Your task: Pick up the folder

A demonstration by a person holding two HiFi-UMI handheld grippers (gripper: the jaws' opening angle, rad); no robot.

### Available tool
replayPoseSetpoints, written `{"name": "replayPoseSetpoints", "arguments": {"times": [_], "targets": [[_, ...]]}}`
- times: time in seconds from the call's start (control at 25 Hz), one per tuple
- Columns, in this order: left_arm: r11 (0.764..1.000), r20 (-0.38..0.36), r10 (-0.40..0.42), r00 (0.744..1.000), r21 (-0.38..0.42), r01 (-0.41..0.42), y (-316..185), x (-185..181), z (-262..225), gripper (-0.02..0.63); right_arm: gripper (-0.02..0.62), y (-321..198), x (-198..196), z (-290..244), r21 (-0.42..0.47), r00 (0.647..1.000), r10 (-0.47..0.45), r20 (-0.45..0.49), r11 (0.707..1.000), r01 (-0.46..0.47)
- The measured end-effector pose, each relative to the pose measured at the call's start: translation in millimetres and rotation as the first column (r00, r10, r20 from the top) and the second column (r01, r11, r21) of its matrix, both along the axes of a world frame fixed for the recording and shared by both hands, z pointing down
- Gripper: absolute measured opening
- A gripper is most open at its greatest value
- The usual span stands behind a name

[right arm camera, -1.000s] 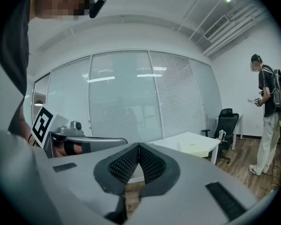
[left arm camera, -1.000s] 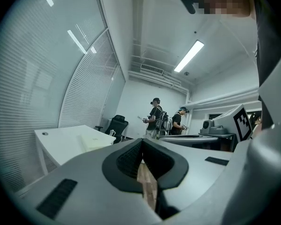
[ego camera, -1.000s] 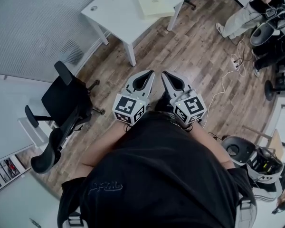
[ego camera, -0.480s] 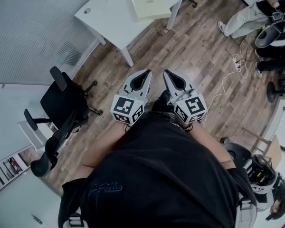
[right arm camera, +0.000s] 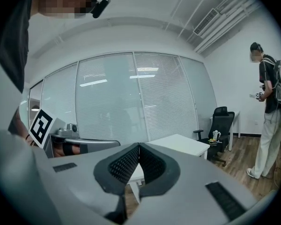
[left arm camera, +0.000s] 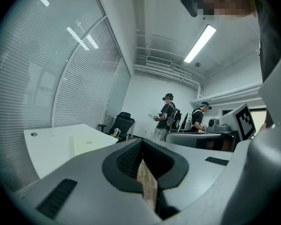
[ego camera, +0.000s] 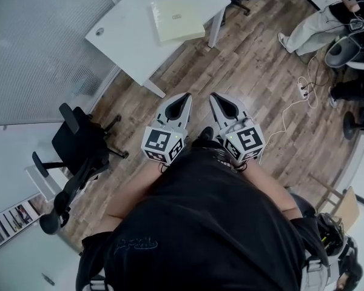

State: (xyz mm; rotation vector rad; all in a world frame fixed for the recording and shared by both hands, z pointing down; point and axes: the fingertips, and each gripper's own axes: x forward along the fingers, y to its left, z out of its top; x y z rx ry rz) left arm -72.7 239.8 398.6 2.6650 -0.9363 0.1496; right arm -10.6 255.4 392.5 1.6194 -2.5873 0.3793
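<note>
The left claw (ego camera: 183, 99) and right claw (ego camera: 217, 99) were both shut and empty, well apart from the folder (ego camera: 176, 20), which lay flat on the tabletop (ego camera: 133, 35) at about eleven o'clock, nearer the left claw.

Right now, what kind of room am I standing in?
Most likely an office or meeting room: a white desk with a folder on it, a black swivel chair, and glass walls with blinds.
</note>
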Motion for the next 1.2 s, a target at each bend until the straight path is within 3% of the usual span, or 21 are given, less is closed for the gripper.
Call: {"name": "replayPoseSetpoints", "arguments": {"times": [0.4, 1.2], "targets": [[1.0, 0.02, -0.014, 1.0, 0.022, 0.013, -21.9, 63.7, -1.4, 0.014, 0.021, -22.7, 60.1, 0.2, 0.02, 1.0, -0.025, 0.013, 1.0, 0.025], [0.998, -0.003, 0.065, 0.998, 0.018, -0.064, -65.3, 117.5, -2.1, 0.014, 0.021, -49.2, 112.0, 3.2, 0.004, 0.999, 0.052, -0.003, 0.999, -0.052]]}}
